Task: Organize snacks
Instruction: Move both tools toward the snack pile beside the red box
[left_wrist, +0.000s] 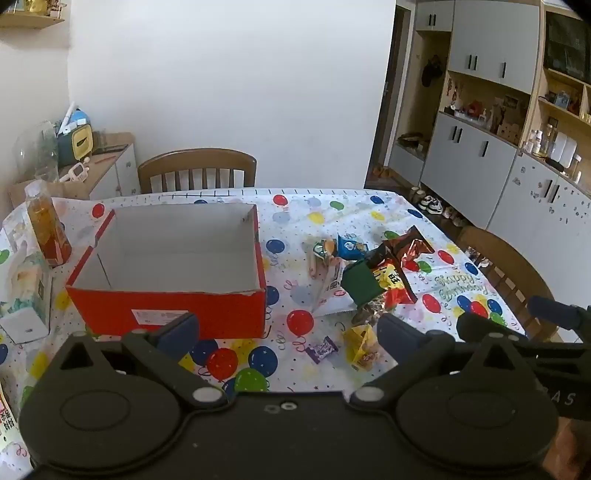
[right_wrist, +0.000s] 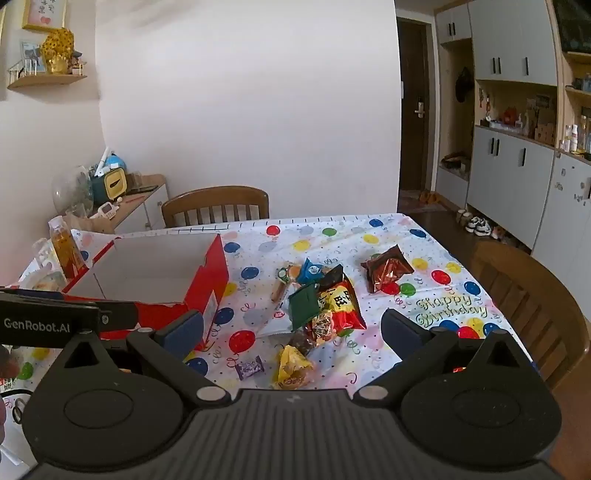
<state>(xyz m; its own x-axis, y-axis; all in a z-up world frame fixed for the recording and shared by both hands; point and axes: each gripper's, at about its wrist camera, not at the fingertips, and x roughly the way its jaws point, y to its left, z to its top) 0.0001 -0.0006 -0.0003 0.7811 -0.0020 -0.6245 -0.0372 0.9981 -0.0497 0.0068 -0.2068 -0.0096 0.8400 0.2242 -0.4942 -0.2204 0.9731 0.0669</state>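
Left wrist view: the left gripper (left_wrist: 288, 330), at lower centre of the frame, has its jaws spread wide and holds nothing. Left of centre stands the open red cardboard box with white lining (left_wrist: 170, 295), visibly empty. Right of centre the loose wrapped snacks (left_wrist: 373, 280) lie scattered on the balloon-print surface (left_wrist: 454, 288); a small purple wrapped candy (left_wrist: 322, 349) and a yellow packet (left_wrist: 360, 345) lie nearest the gripper.

Right wrist view: the right gripper (right_wrist: 291, 332), lower centre, is likewise spread and empty. The box sits at left, and a dark red foil bag (right_wrist: 386, 271) lies apart at right of the pile. Judged progress: nothing is boxed yet, so all sorting remains.
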